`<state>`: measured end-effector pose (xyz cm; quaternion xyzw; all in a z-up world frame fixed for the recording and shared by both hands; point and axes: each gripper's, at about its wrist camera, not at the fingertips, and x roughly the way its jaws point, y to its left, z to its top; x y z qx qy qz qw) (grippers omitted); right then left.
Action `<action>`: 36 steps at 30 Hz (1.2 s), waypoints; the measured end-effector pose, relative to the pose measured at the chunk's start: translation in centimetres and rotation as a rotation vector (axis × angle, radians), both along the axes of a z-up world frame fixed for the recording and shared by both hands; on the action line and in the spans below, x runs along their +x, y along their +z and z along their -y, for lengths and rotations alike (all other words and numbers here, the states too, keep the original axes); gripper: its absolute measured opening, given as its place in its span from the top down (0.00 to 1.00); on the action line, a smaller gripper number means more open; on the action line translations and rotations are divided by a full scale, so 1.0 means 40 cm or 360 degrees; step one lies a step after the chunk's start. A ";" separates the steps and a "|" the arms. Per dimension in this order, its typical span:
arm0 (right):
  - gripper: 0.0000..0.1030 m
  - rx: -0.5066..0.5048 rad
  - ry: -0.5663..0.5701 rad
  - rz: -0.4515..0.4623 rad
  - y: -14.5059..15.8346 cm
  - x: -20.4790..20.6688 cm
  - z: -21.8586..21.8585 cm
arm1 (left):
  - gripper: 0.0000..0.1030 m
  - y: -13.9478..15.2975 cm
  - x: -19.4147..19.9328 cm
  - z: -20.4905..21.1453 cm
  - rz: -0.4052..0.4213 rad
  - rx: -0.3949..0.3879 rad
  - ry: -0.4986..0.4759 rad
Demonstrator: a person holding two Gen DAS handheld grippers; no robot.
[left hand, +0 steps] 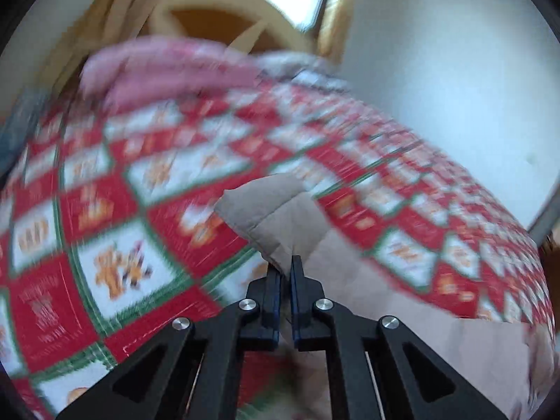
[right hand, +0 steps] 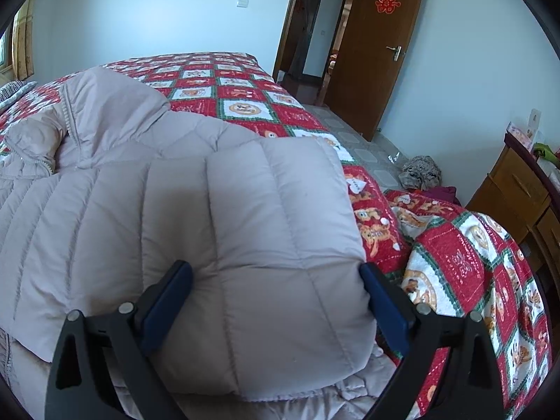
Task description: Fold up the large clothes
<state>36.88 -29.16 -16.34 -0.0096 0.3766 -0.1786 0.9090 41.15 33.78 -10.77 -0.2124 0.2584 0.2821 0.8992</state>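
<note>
Left gripper (left hand: 286, 262) is clamped tight on a beige puffer jacket (right hand: 196, 210) sleeve end, lifted over the red checkered quilt (right hand: 238, 94); view blurred. Right gripper (right hand: 276, 280) is spread wide, jaws either side of the folded jacket bulk, touching or not unclear. Jacket lies at the bed's near edge, collar toward the left.

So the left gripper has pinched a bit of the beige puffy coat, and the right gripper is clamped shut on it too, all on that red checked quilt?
Not quite: the right gripper is open, its fingers spread either side of the beige puffy coat, as the right wrist view shows. The left gripper has indeed pinched a bit of it, on the red checked quilt.
</note>
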 end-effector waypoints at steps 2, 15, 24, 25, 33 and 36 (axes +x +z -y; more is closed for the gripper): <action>0.05 0.0009 -0.0002 0.0002 0.000 0.000 0.000 | 0.97 0.082 -0.005 0.085 0.0100 0.0101 -0.0135; 0.05 0.0153 -0.0033 0.0022 0.000 -0.007 0.027 | 0.96 0.262 -0.144 0.970 0.0415 0.0748 -0.1432; 0.05 0.0272 -0.0055 0.0037 -0.001 -0.014 0.049 | 0.94 -0.020 -0.130 1.281 -0.0064 0.0580 -0.1871; 0.05 0.0286 -0.0059 0.0038 -0.001 -0.015 0.052 | 0.92 -0.036 -0.130 1.289 -0.0126 0.0571 -0.1890; 0.04 0.0327 -0.0081 0.0069 0.004 -0.022 0.064 | 0.17 -0.013 -0.250 1.207 -0.0149 0.0574 -0.1764; 0.05 0.0323 -0.0107 0.0194 0.038 -0.054 0.070 | 0.17 0.012 -0.298 1.102 -0.0075 0.0490 -0.1724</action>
